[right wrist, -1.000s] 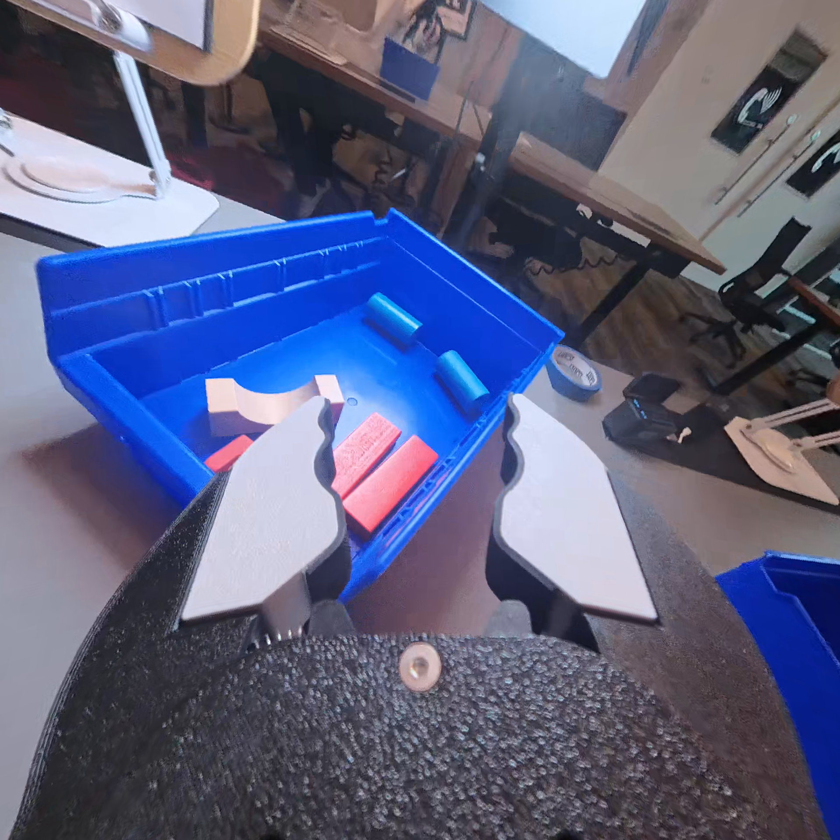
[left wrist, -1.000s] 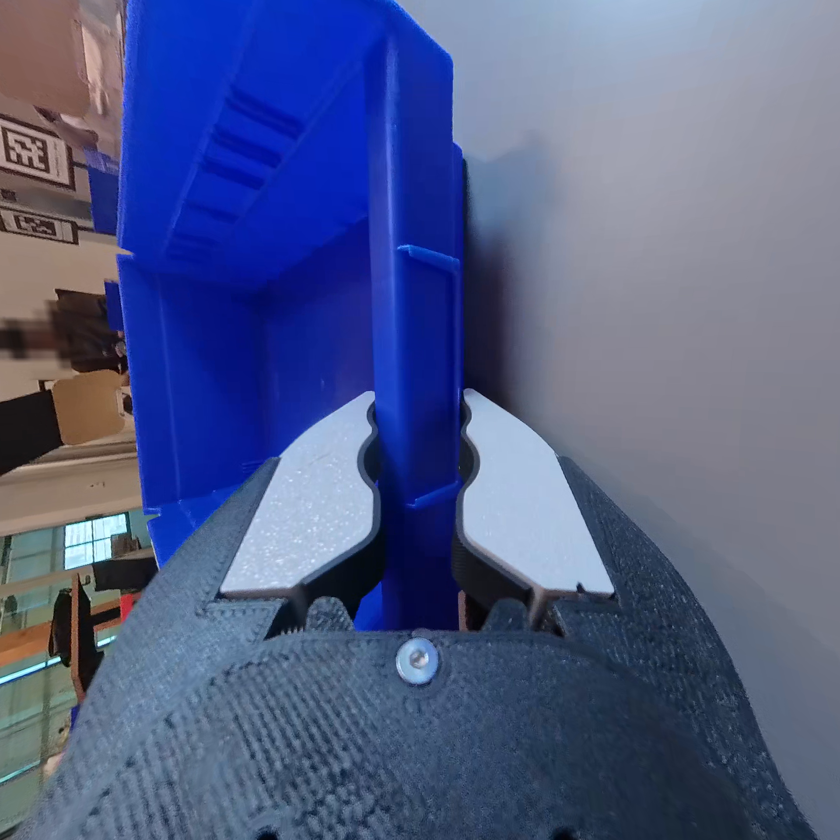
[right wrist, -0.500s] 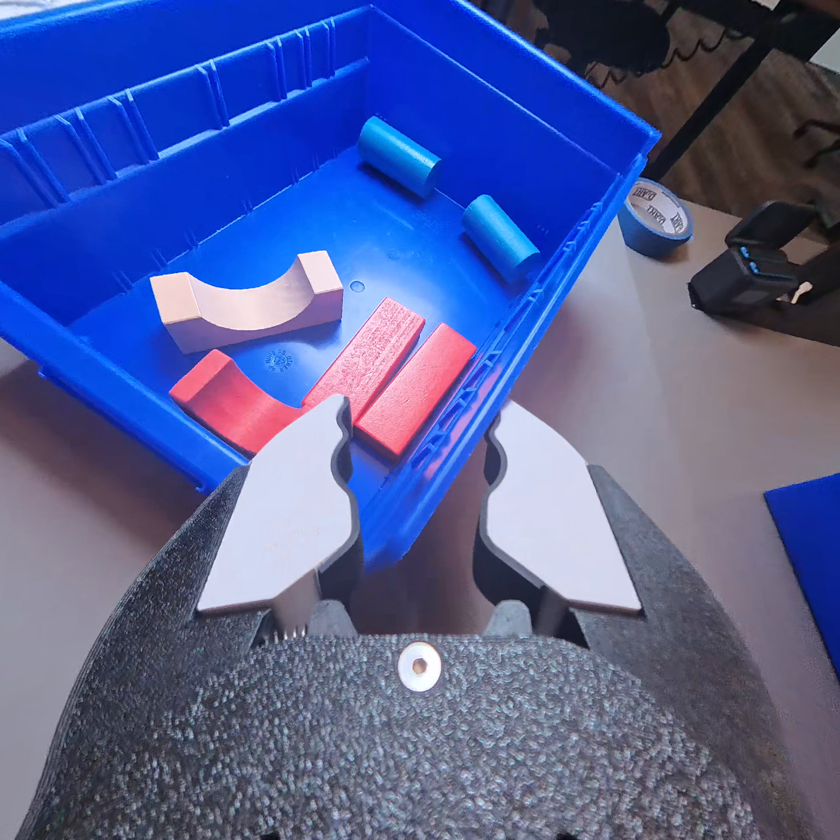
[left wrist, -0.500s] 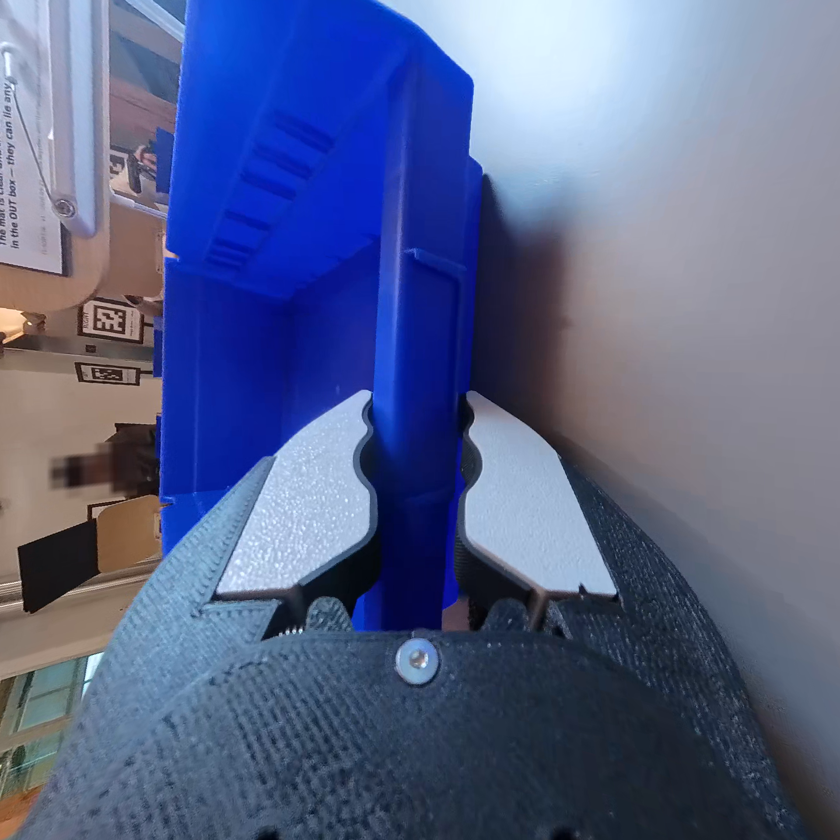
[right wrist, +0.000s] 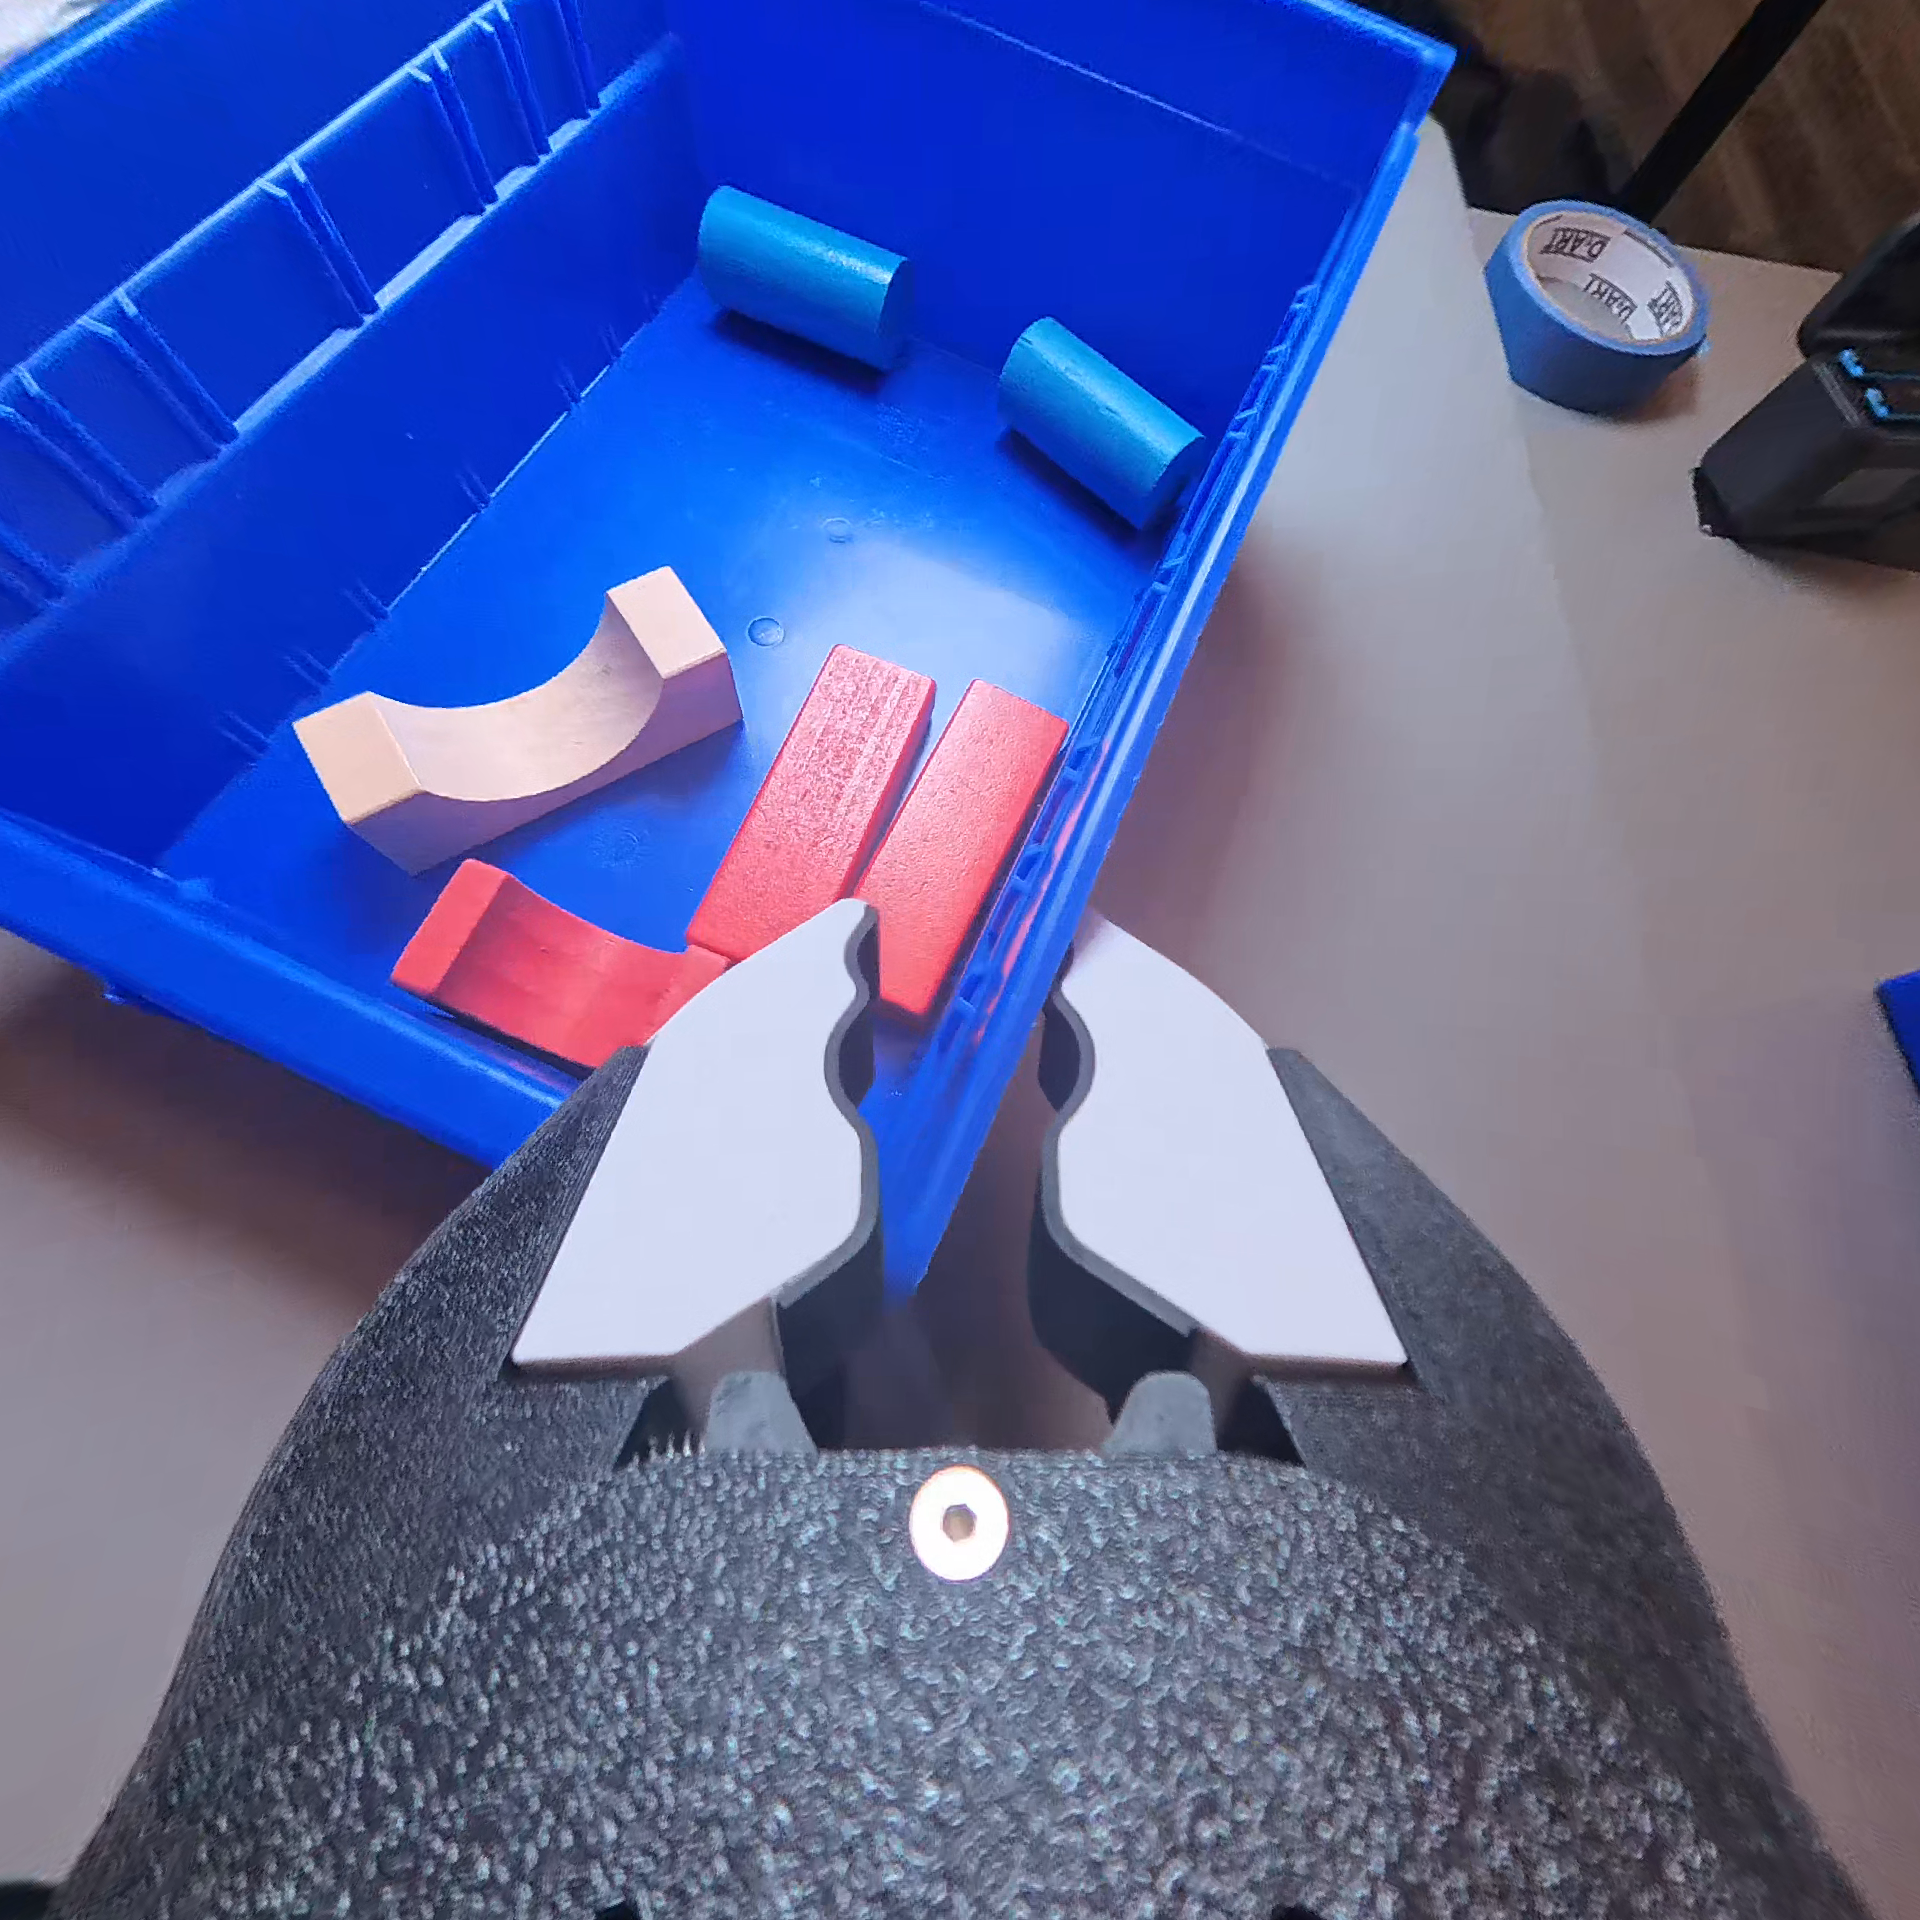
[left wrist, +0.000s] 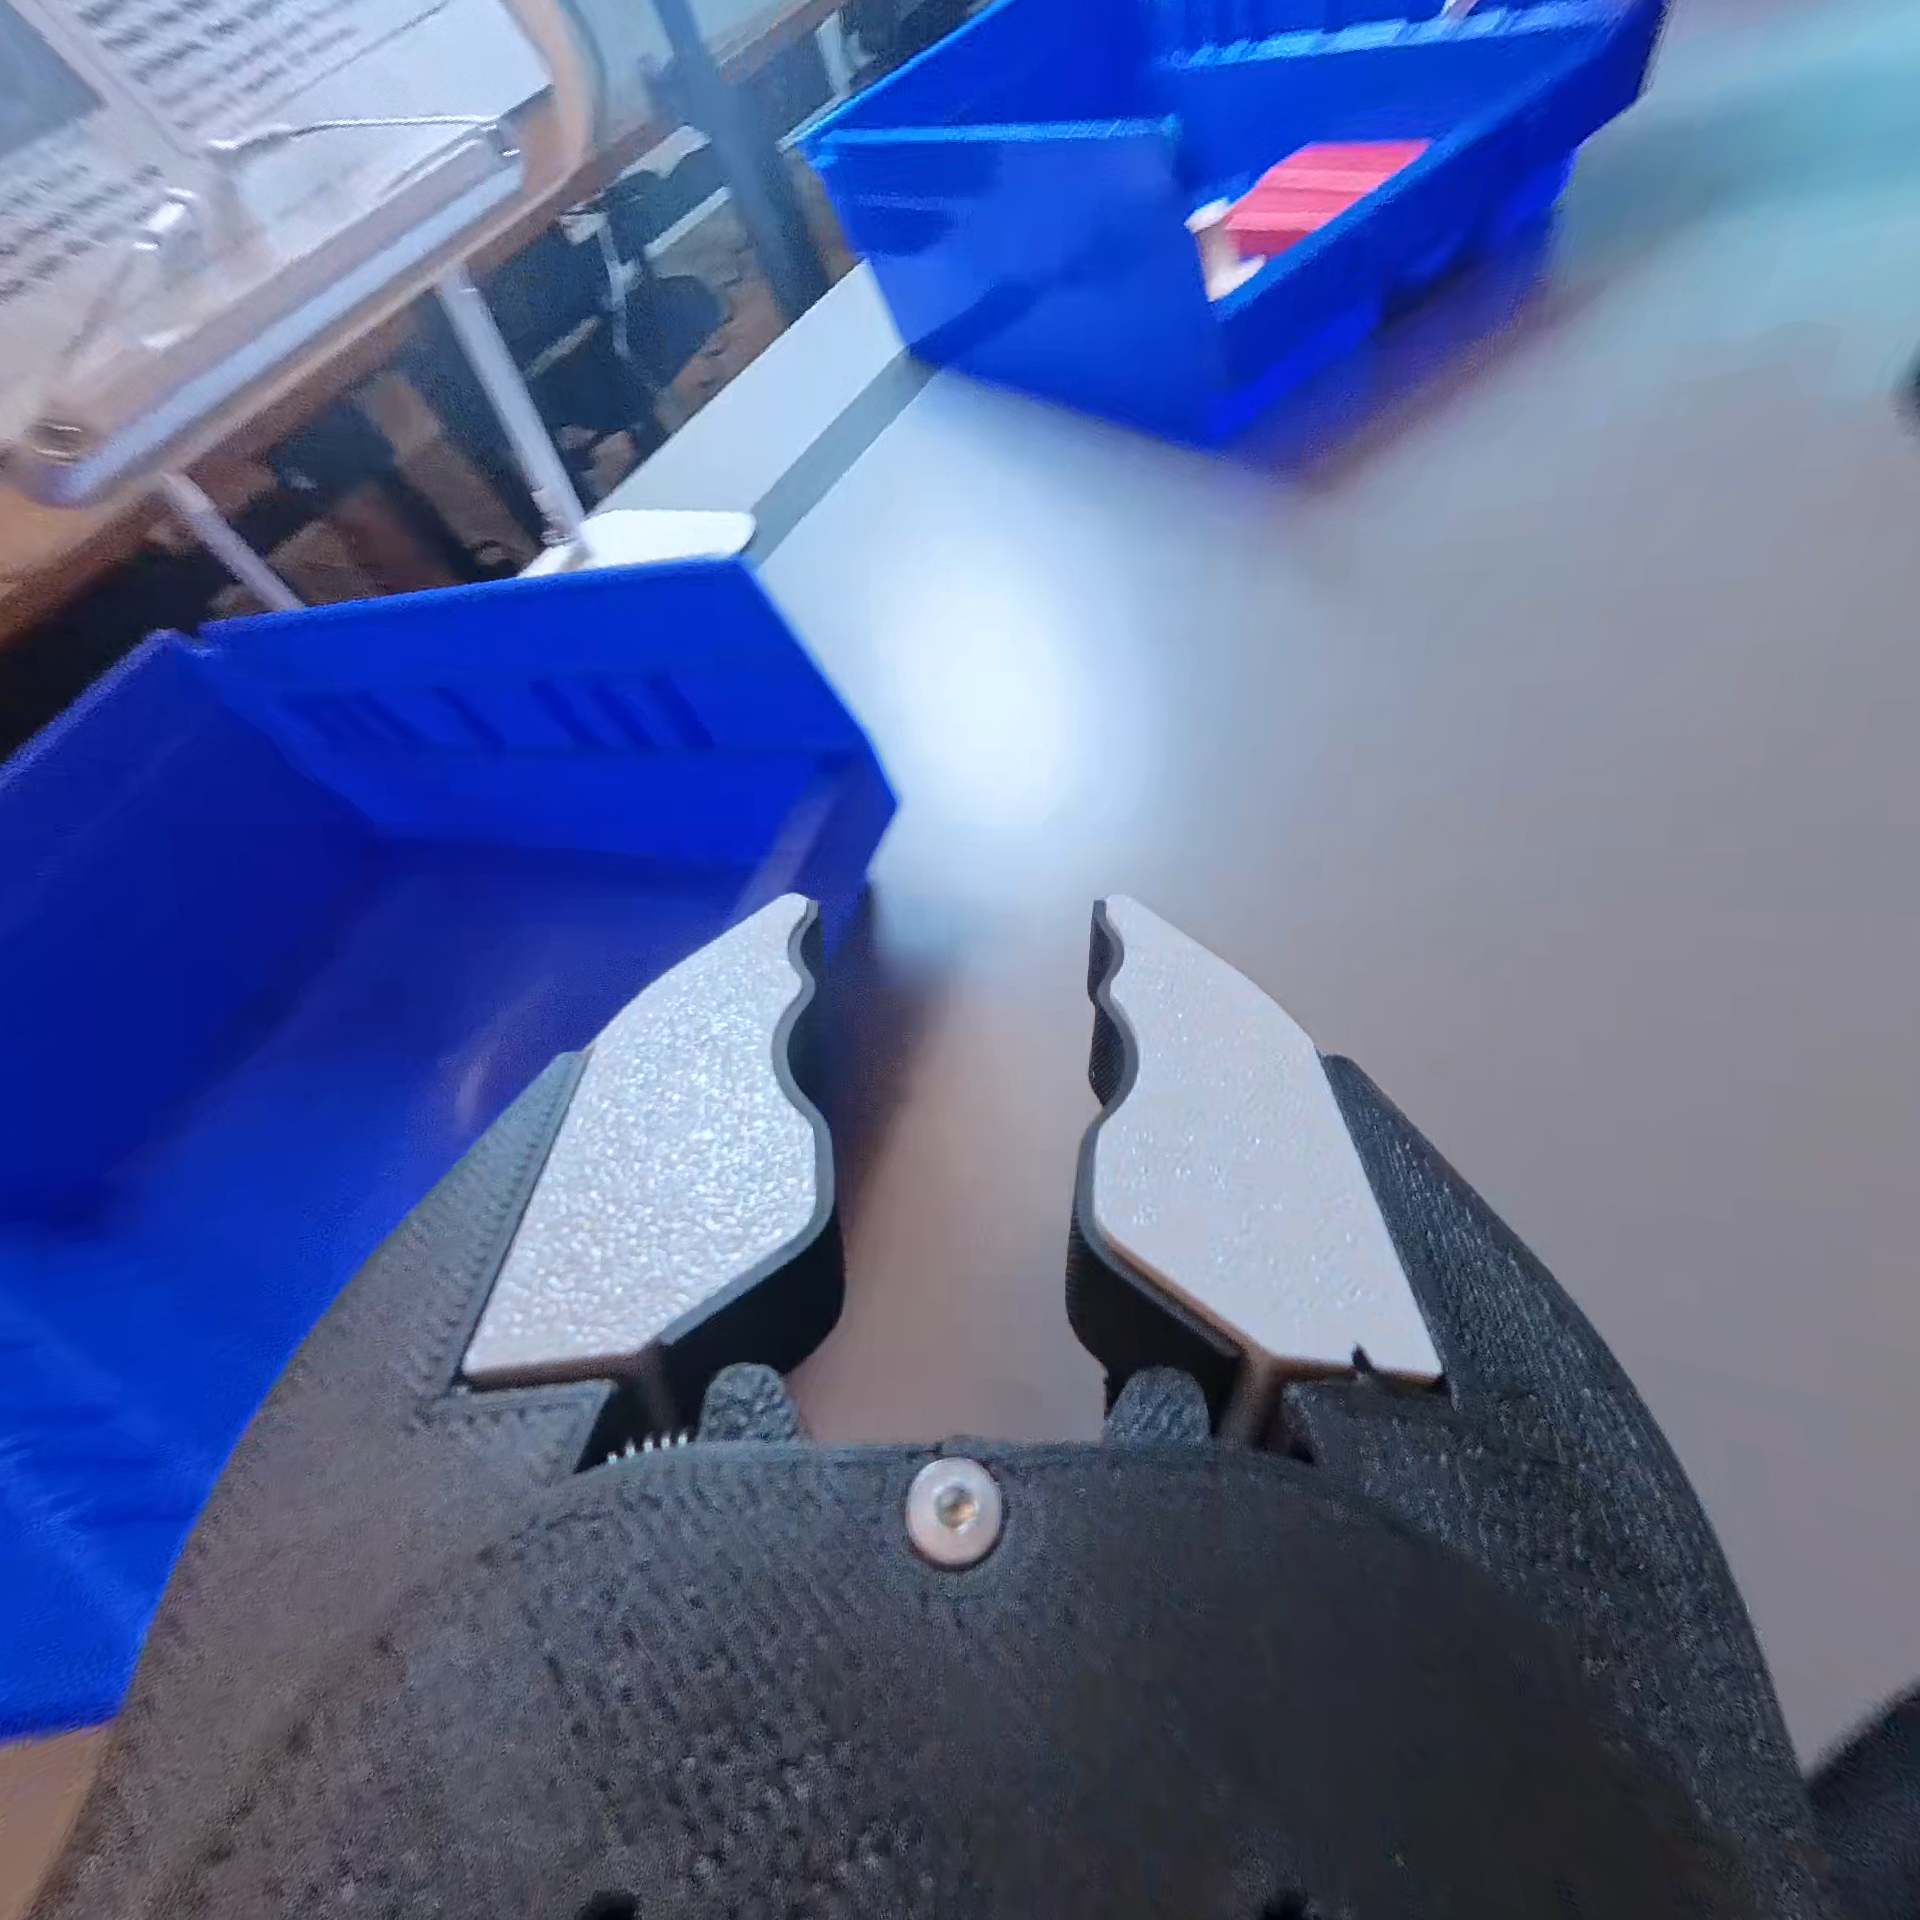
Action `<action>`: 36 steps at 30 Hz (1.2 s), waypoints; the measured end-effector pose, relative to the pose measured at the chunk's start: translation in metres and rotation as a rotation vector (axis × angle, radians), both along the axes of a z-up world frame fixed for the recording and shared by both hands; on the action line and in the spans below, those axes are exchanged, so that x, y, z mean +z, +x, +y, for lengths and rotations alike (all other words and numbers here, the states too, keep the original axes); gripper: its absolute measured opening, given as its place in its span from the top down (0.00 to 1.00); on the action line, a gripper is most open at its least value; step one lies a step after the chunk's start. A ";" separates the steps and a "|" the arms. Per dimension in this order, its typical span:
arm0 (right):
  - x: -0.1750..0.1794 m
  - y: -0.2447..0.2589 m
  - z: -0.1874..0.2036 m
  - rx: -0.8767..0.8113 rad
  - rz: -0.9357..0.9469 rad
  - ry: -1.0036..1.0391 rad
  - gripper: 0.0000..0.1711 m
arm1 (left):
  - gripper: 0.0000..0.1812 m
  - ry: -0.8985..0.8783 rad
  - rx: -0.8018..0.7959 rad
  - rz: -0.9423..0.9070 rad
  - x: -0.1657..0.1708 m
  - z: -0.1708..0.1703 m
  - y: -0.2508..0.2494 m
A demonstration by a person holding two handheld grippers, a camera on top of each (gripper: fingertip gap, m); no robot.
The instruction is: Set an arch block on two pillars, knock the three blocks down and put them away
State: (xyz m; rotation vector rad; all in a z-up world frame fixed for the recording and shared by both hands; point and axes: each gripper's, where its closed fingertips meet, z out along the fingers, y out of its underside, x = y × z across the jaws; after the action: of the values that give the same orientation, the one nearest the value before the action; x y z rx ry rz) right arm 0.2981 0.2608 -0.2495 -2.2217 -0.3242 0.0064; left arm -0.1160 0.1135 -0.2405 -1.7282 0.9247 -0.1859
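Note:
A blue bin (right wrist: 1247, 436) holds a plain wooden arch block (right wrist: 520, 748), a red arch block (right wrist: 540, 971), two flat red blocks (right wrist: 821, 800) and two blue cylinders (right wrist: 800, 275). My right gripper (right wrist: 971, 935) straddles this bin's right wall near the front corner, one finger inside and one outside, shut on the wall. My left gripper (left wrist: 951, 914) is open and empty over the grey table, just right of an empty blue bin (left wrist: 520, 665). The bin with the blocks also shows blurred in the left wrist view (left wrist: 1039, 260).
A roll of blue tape (right wrist: 1595, 301) and a black device (right wrist: 1839, 447) lie on the table right of the block bin. A corner of the other bin (right wrist: 1901, 1029) shows at the right edge. A sign on a white stand (left wrist: 260, 208) rises behind the empty bin. Tip to tip, the grippers are about 45 cm apart.
My left gripper has let go of the empty bin's wall, opened and swung away to its right. My right gripper has come down over the block bin's wall and closed on it.

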 end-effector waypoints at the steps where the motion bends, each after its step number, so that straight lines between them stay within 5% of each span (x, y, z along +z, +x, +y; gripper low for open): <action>1: 0.000 -0.006 -0.006 0.012 -0.001 0.000 0.83 | 0.73 -0.033 -0.034 -0.039 -0.001 -0.007 0.013; 8: 0.001 -0.070 -0.064 0.149 -0.025 0.068 0.81 | 0.69 -0.188 -0.157 -0.159 -0.002 -0.025 0.094; 11: 0.003 -0.096 -0.089 0.206 0.037 0.106 0.89 | 0.68 -0.248 -0.174 -0.177 -0.008 -0.023 0.113; 19: 0.017 -0.120 -0.130 0.273 0.124 0.199 0.98 | 0.83 -0.337 -0.174 -0.186 -0.016 -0.055 0.113; 24: 0.048 -0.121 -0.137 0.263 0.270 0.273 0.98 | 0.75 -0.392 -0.259 -0.310 -0.002 -0.080 0.116; 29: 0.048 -0.116 -0.135 0.267 0.313 0.255 0.98 | 0.74 -0.306 -0.292 -0.264 0.007 -0.102 0.117; 33: 0.053 -0.116 -0.138 0.282 0.307 0.256 0.98 | 0.72 0.009 -0.273 0.004 0.014 -0.102 0.112; 36: 0.055 -0.115 -0.139 0.286 0.317 0.252 0.98 | 0.73 0.072 -0.282 0.090 0.019 -0.107 0.116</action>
State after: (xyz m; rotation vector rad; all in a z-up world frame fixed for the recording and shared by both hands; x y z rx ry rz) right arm 0.1832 0.1220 -0.1948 -1.8723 -0.4370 0.4439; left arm 0.0003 0.0066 -0.2212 -1.5450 1.2264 -0.2578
